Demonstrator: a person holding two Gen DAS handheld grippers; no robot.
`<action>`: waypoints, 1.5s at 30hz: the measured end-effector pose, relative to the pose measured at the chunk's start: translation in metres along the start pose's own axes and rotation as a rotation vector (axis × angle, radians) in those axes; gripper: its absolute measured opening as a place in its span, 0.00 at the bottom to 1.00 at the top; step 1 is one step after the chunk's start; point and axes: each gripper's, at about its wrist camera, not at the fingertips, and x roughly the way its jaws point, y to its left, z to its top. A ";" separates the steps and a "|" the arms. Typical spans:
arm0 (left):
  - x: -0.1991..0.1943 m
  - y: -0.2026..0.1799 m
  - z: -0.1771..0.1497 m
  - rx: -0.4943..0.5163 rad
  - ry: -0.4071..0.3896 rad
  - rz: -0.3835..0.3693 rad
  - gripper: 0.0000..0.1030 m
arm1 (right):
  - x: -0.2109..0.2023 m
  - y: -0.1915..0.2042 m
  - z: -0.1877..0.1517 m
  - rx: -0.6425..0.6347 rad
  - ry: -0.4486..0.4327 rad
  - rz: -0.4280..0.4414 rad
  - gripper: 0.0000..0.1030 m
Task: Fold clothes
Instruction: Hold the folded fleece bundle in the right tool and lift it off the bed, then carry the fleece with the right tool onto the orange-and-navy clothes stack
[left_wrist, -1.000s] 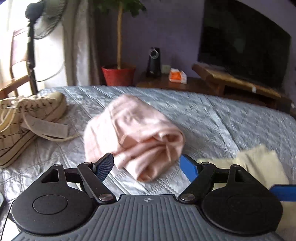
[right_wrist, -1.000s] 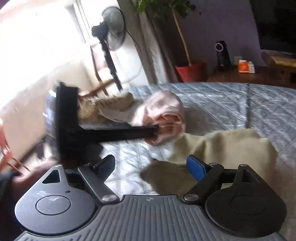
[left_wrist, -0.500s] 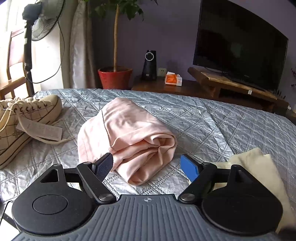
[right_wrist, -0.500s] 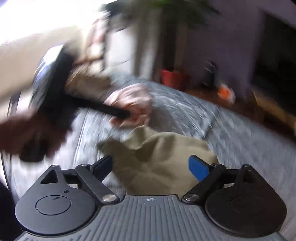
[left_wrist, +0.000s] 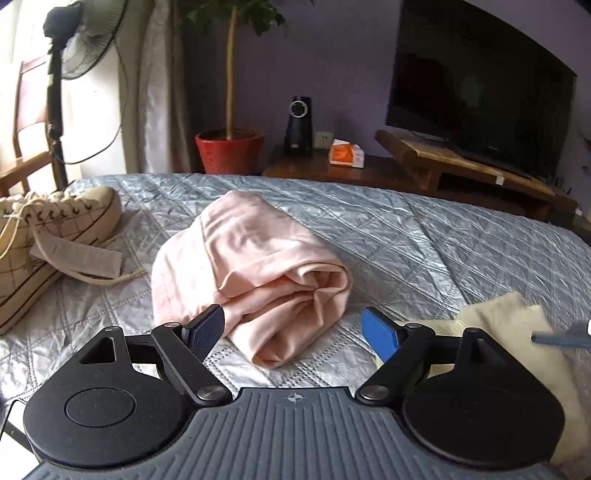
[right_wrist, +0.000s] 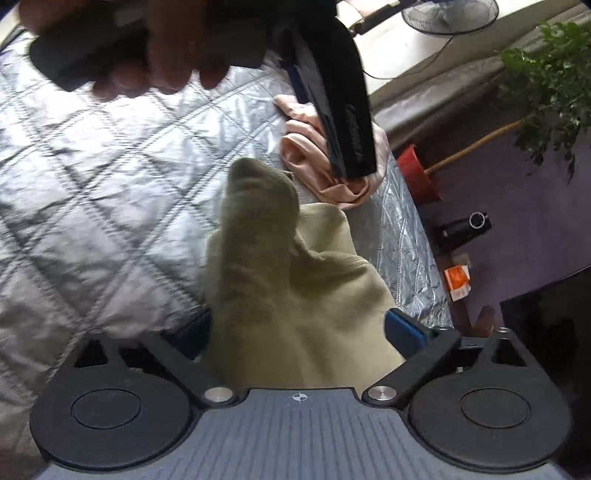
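A folded pink garment (left_wrist: 255, 269) lies on the grey bed (left_wrist: 424, 236), long axis running away, just ahead of the spread, empty left hand-held gripper (left_wrist: 293, 332), while a cream cloth (right_wrist: 295, 295) fills the gap of the spread right hand-held gripper (right_wrist: 301, 332), nearby.

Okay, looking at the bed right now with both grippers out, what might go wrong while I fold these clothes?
1. The right gripper is open with the beige cloth bunched between its fingers; closing here would likely grab several layers and fold it crooked.
2. The pink garment lies loosely rolled just ahead of the open left gripper, so a nudge may unroll it.
3. The sneaker and its trailing lace lie close beside the pink garment and might snag it.
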 end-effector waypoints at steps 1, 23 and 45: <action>0.000 0.000 0.000 -0.001 0.002 0.002 0.83 | 0.002 -0.003 0.002 0.010 0.004 -0.007 1.00; 0.000 0.018 0.003 -0.103 0.021 0.020 0.84 | 0.009 -0.046 0.001 0.112 0.086 0.185 0.47; 0.001 0.018 0.003 -0.135 0.037 -0.032 0.84 | 0.008 -0.125 -0.084 1.379 -0.123 0.521 0.33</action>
